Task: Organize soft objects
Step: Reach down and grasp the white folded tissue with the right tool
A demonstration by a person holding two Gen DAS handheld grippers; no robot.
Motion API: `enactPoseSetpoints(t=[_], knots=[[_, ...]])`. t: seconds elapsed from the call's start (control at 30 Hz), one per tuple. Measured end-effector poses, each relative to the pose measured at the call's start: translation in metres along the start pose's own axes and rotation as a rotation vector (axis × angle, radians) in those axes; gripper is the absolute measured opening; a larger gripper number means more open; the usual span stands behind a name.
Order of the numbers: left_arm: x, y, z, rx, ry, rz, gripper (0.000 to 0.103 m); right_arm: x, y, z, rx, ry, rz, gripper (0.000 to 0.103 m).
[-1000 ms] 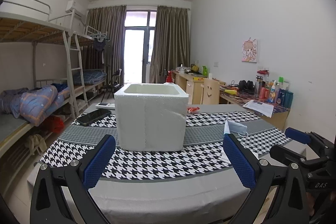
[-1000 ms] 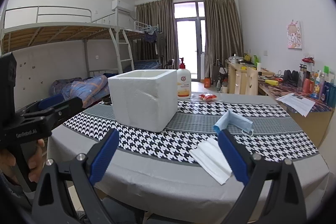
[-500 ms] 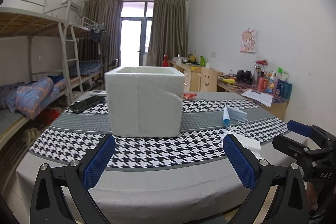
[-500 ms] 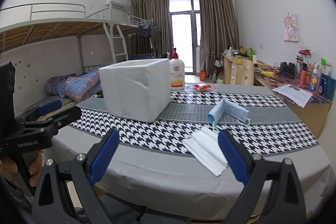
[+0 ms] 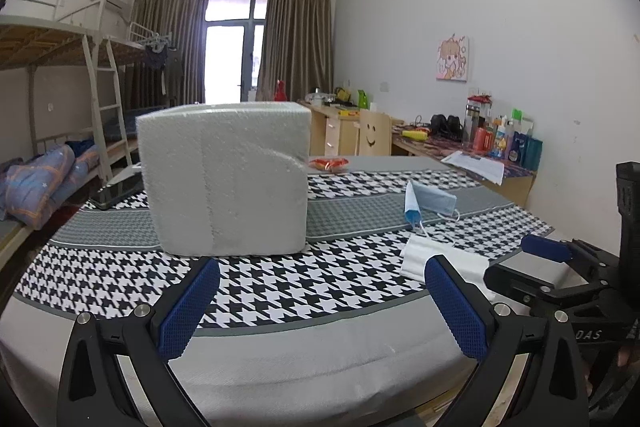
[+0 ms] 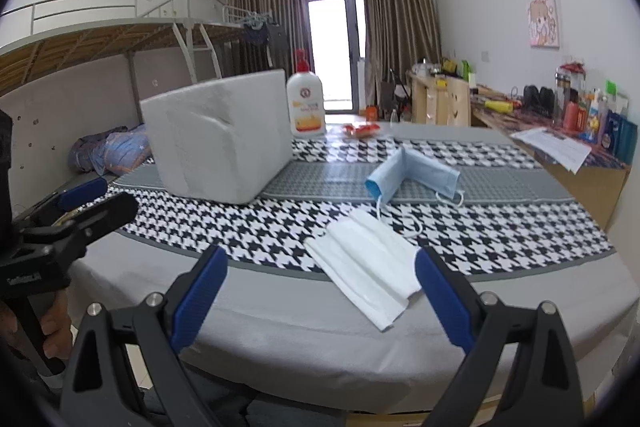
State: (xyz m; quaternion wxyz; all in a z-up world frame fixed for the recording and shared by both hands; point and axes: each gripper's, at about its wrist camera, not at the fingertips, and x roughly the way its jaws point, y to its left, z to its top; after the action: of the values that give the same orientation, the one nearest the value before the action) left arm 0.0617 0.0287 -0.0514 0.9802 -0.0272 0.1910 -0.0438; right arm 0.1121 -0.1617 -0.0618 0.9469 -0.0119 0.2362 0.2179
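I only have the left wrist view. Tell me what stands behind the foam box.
Observer: A white pump bottle with a red top stands just behind the foam box, by its far right corner.
Operator: Report the white mask. My gripper finger covers part of it.
Observer: The white mask lies flat and whole. Its near end rests on the plain grey cloth, past the houndstooth band.
Operator: Give me the right gripper's state.
Observer: The right gripper is open and empty, pointed at the white mask.
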Motion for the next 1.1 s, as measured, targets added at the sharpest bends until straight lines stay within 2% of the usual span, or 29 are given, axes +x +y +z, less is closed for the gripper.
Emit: enactPoseSetpoints(t=[0.23,0.7,0.87,1.1], knots=[[0.024,0.001,-0.001,0.005,0.044,-0.003,0.102,0.029,-0.009,-0.004,-0.001,0.056,-0.014,0.097],[0.057,0.008,0.002,0.005,0.095,0.001,0.102,0.063,-0.022,-0.007,-0.006,0.105,-0.021,0.096],[0.065,0.009,0.002,0.009,0.109,0.008,0.102,0.069,-0.027,-0.008,0.006,0.12,-0.019,0.083],[0.071,0.009,0.003,0.011,0.121,0.005,0.102,0.077,-0.032,-0.009,-0.006,0.14,-0.026,0.07]])
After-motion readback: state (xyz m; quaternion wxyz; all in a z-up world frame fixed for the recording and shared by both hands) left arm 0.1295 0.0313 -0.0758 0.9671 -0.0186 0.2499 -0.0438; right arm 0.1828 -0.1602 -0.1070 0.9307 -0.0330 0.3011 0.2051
